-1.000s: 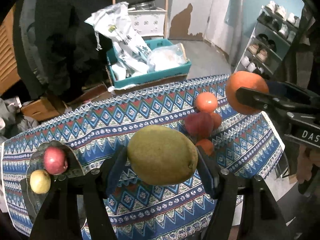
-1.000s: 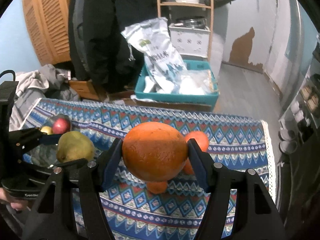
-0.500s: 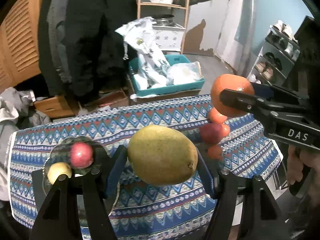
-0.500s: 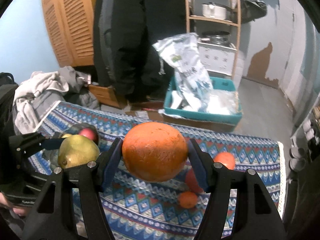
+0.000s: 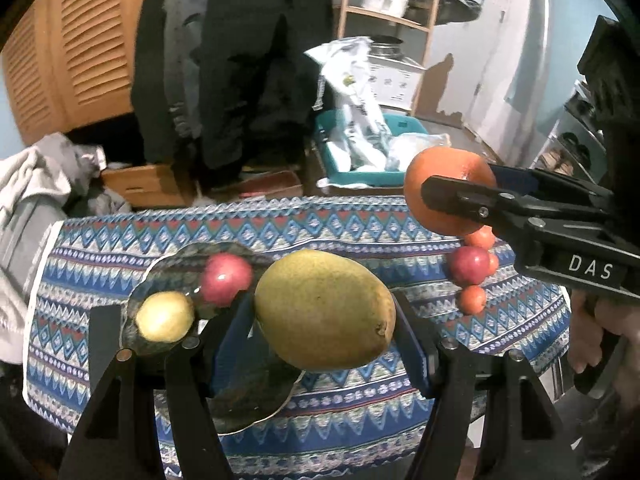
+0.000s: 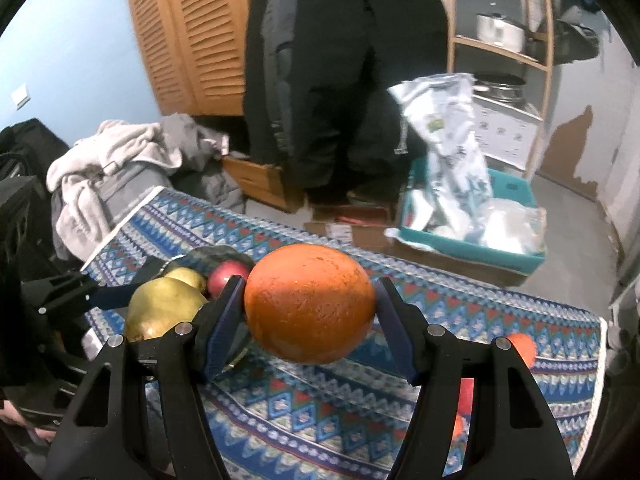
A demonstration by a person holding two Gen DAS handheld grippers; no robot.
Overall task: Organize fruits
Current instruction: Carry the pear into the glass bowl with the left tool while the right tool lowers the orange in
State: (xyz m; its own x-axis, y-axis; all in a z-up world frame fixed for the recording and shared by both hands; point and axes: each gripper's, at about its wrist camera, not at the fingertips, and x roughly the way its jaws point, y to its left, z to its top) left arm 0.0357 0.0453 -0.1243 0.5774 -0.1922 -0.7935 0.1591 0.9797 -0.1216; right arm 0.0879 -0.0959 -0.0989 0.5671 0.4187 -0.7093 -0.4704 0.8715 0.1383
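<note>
The left gripper (image 5: pixel 326 316) is held level above the near edge of the glass plate (image 5: pixel 160 276), its jaws clamped on a green pear (image 5: pixel 325 315). The right gripper (image 6: pixel 310 304), raised above the patterned tabletop (image 6: pixel 460 320) to the plate's right, grips a large orange (image 6: pixel 310 304). A red apple (image 5: pixel 226 279) and a yellow fruit (image 5: pixel 165 316) lie on the plate.

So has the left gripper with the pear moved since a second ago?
Yes. In the left wrist view the left gripper holding the pear has swung left toward the plate.
</note>
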